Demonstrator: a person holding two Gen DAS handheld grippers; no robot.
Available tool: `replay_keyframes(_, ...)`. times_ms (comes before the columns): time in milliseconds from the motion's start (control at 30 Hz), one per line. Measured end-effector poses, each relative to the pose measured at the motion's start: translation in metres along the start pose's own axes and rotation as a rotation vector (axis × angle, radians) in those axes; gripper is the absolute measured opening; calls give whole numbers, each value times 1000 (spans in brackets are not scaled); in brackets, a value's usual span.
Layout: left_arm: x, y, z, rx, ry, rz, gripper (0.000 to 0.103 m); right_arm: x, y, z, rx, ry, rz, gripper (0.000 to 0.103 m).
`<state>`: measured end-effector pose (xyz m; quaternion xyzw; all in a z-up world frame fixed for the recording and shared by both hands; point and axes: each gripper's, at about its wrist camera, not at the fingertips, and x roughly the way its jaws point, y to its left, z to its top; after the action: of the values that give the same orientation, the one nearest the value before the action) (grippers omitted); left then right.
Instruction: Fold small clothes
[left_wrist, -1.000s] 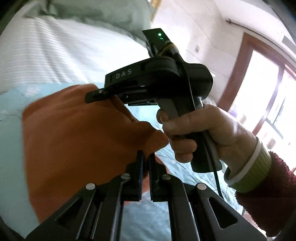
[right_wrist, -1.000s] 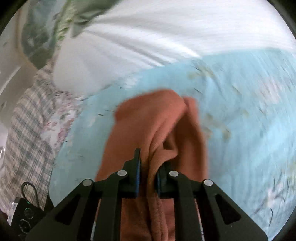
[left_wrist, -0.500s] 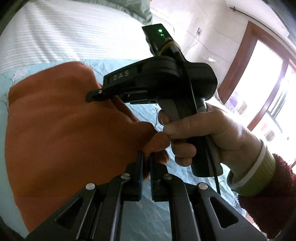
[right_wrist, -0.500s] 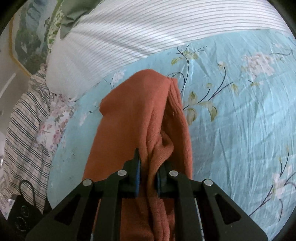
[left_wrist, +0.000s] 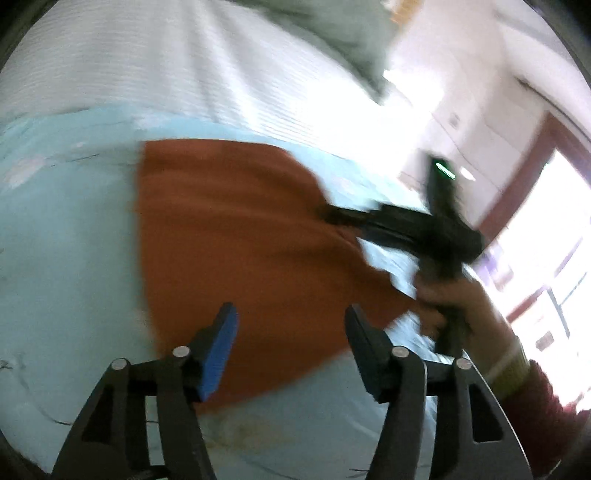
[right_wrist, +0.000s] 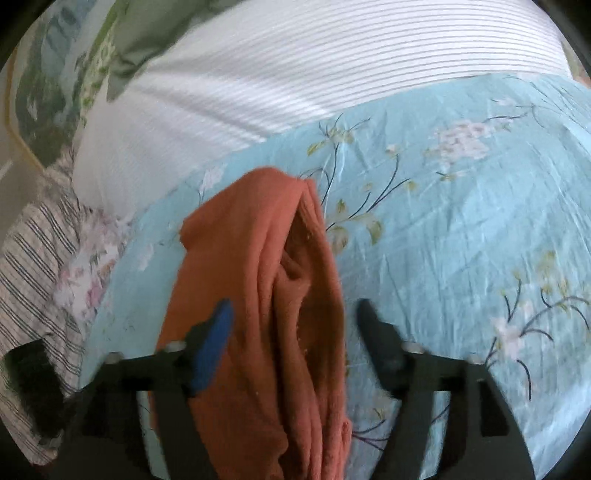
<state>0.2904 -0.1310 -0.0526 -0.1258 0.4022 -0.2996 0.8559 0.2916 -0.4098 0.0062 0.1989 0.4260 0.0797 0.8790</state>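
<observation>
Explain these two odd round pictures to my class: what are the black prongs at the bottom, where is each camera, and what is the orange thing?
A person holds a two-finger tool in each hand, each with a wide-angle camera looking along its fingers. The prongs are those fingers. One picture is from the left hand-held gripper, which also sees the right tool and the hand holding it. The other is from the right hand-held gripper. Both are open and hold nothing. The orange garment lies folded on a light blue flowered bedsheet, near a white striped pillow.
</observation>
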Motion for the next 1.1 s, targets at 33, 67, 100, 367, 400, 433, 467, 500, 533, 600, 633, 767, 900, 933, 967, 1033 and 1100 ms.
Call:
replay_keyframes(33, 2, 13, 5, -35, 4, 10, 65, 0, -1, -1, 6, 1, 18, 81)
replay_keyframes(67, 7, 29, 10, -87, 19, 16, 65, 1, 0, -1, 8, 12, 36, 81)
replay_keyframes(100, 10, 42, 13, -129, 32, 11, 65, 4, 0, -2, 9, 23, 46, 81)
replay_keyframes(367, 61, 92, 11, -296, 148, -38, 69, 34, -12, -6, 59, 117, 61, 80)
replay_keyframes(400, 71, 96, 11, -301, 164, -41, 69, 37, -14, -7, 65, 120, 71, 80)
replay_keyframes(433, 76, 97, 12, -309, 172, -48, 69, 39, -15, -8, 64, 119, 79, 72)
replay_keyframes(467, 82, 99, 14, -314, 171, -58, 69, 41, -14, -9, 63, 133, 88, 49)
replay_keyframes(500, 88, 98, 17, -307, 169, -62, 67, 45, -13, -10, 76, 162, 117, 41)
replay_keyframes(533, 92, 97, 19, -295, 169, -54, 60, 46, -10, -10, 79, 167, 114, 40)
replay_keyframes(600, 98, 91, 22, -256, 171, -40, 43, 41, -2, -10, 60, 158, 101, 34)
replay_keyframes(633, 96, 89, 22, -244, 164, -42, 39, 36, 3, -10, 66, 145, 110, 31)
replay_keyframes(767, 60, 86, 27, -222, 86, -87, 25, 21, 37, -23, 51, 126, 202, 27)
replay_keyframes(900, -5, 85, 14, -182, 9, -80, 24, 27, 87, -54, 17, 142, 304, 27)
replay_keyframes(933, -25, 89, 7, -179, -7, -73, 24, 31, 98, -61, 11, 148, 323, 27)
replay_keyframes(967, -40, 92, 2, -178, -13, -64, 24, 36, 110, -69, 2, 156, 344, 27)
replay_keyframes(1033, -76, 102, -13, -169, -32, -28, 24, 47, 135, -86, -19, 175, 385, 27)
replay_keyframes(1100, -108, 112, -27, -160, -49, 5, 24, 59, 154, -101, -30, 201, 420, 27)
